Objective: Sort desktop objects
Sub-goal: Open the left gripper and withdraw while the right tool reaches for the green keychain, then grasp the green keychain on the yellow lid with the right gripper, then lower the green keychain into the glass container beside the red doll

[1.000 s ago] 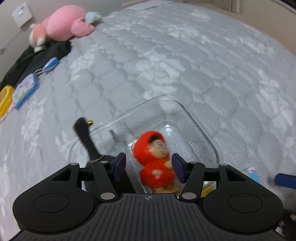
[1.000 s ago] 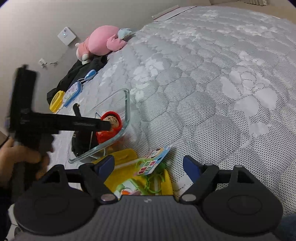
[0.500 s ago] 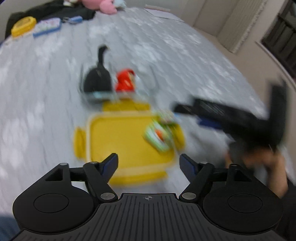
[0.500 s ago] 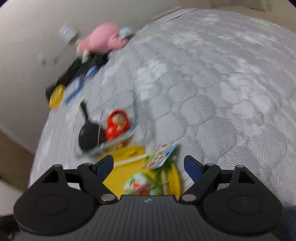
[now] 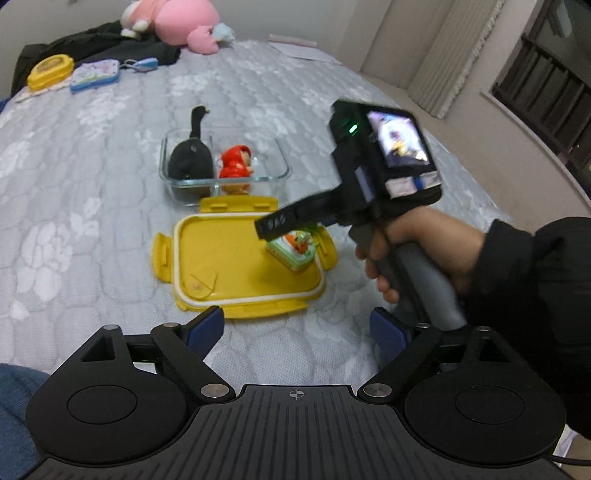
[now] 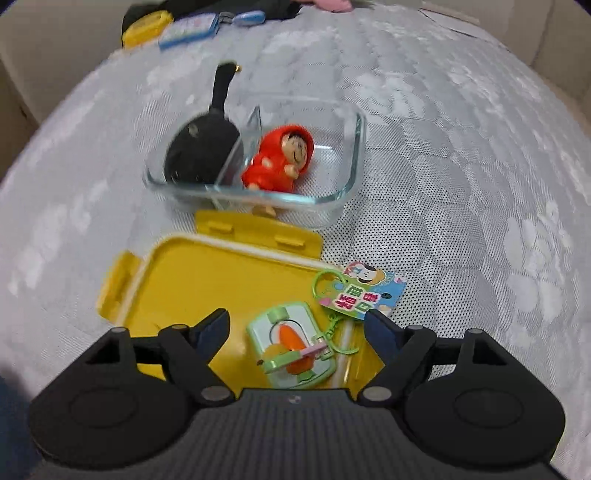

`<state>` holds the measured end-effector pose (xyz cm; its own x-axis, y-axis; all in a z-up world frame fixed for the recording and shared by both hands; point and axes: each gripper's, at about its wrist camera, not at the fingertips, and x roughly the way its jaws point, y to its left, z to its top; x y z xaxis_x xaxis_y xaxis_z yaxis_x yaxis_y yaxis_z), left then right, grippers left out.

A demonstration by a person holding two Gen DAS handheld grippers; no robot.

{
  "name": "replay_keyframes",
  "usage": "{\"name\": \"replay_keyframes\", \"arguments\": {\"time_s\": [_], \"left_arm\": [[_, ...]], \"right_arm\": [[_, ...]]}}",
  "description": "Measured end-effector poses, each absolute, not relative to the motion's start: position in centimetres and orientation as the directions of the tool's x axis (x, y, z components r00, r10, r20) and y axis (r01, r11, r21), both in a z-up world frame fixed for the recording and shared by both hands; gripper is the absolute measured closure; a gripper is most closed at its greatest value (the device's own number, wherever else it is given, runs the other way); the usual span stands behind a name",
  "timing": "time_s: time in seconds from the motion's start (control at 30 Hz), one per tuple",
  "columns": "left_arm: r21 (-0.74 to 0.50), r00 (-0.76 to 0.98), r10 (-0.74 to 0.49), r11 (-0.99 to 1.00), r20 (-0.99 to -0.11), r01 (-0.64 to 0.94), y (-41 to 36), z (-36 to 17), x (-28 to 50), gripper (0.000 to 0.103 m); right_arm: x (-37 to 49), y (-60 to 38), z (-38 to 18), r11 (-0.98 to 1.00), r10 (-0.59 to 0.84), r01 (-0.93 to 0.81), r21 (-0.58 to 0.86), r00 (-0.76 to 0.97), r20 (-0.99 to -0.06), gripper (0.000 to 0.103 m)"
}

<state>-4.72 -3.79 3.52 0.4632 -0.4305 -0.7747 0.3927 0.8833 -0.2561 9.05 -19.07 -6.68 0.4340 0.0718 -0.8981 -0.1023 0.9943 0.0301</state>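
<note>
- Resting on the quilted grey mattress at centre frame is a clear glass container with a divider; its left compartment holds a black plush toy whose neck rises above the rim, its right compartment a red hooded figurine lying on its side.
- A yellow clip-lock lid lies flat just below the container in the left wrist view, its upper clip flap touching or almost touching the glass wall.
- A green keychain toy with an orange centre sits on the lid's right portion; its green clasp and colourful paper tag extend past the lid's right edge.
- The left gripper, bottom of its own view, is released, blue pads spread wide and empty, hovering over bare mattress below the lid.
- The right gripper is likewise released and empty; the keychain toy appears between its pads, lower centre of the right wrist view. Contact cannot be confirmed.
- The person's right hand, in a dark sleeve, grips the handle at right of the left wrist view.
- Upper left: a pink plush toy, dark clothing, a small yellow case and a blue-rimmed case.
</note>
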Motion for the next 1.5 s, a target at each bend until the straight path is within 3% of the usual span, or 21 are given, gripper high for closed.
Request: {"name": "replay_keyframes", "arguments": {"time_s": [0.1, 0.23, 0.3, 0.57, 0.87, 0.93, 1.07, 1.23, 1.37, 1.5], "left_arm": [[-0.262, 0.460, -0.436, 0.881, -0.773, 0.394, -3.7, 3.5, -4.8, 0.013], [-0.265, 0.453, -0.437, 0.880, -0.777, 0.394, -3.7, 3.2, -4.7, 0.012], [-0.264, 0.451, -0.436, 0.880, -0.779, 0.394, -3.8, 3.2, -4.7, 0.012], [-0.260, 0.439, -0.420, 0.888, -0.794, 0.380, -3.8, 2.4, -4.0, 0.010], [-0.264, 0.425, -0.388, 0.909, -0.818, 0.322, -4.3, -0.7, 2.1, 0.010], [-0.323, 0.423, -0.407, 0.911, -0.809, 0.258, -3.6, -1.5, 5.1, 0.010], [-0.458, 0.467, -0.478, 0.873, -0.743, 0.165, -2.3, -2.4, 11.0, 0.010], [-0.722, 0.363, -0.741, 0.657, -0.565, 0.219, -0.6, -6.0, 14.1, 0.010], [-0.675, 0.299, -0.686, 0.721, -0.663, 0.158, -0.9, -8.8, 15.5, 0.010], [-0.642, 0.303, -0.674, 0.737, -0.674, 0.212, -1.7, -8.0, 14.9, 0.009]], "right_arm": [[9.0, -18.6, -7.7, 0.994, 0.046, -0.112, -0.002, 0.421, -0.906, 0.022], [8.6, -18.3, -8.3, 0.988, 0.046, -0.152, -0.018, 0.409, -0.912, 0.043], [8.3, -18.1, -8.4, 0.984, 0.048, -0.177, -0.027, 0.406, -0.913, 0.047], [8.1, -19.4, -4.6, 0.978, 0.101, -0.207, 0.003, 0.466, -0.879, 0.048], [9.0, -23.2, 6.5, 0.975, 0.199, -0.201, 0.092, 0.617, -0.761, 0.048], [9.7, -23.9, 8.4, 0.973, 0.219, -0.197, 0.119, 0.638, -0.738, 0.048], [12.5, -24.4, 8.2, 0.971, 0.238, -0.167, 0.170, 0.633, -0.737, 0.048], [16.1, -24.9, 7.9, 0.964, 0.262, -0.128, 0.234, 0.627, -0.734, 0.048], [18.7, -25.3, 6.6, 0.955, 0.277, -0.092, 0.281, 0.612, -0.741, 0.048], [20.7, -24.9, 3.4, 0.949, 0.283, -0.048, 0.312, 0.570, -0.771, 0.048]]}}
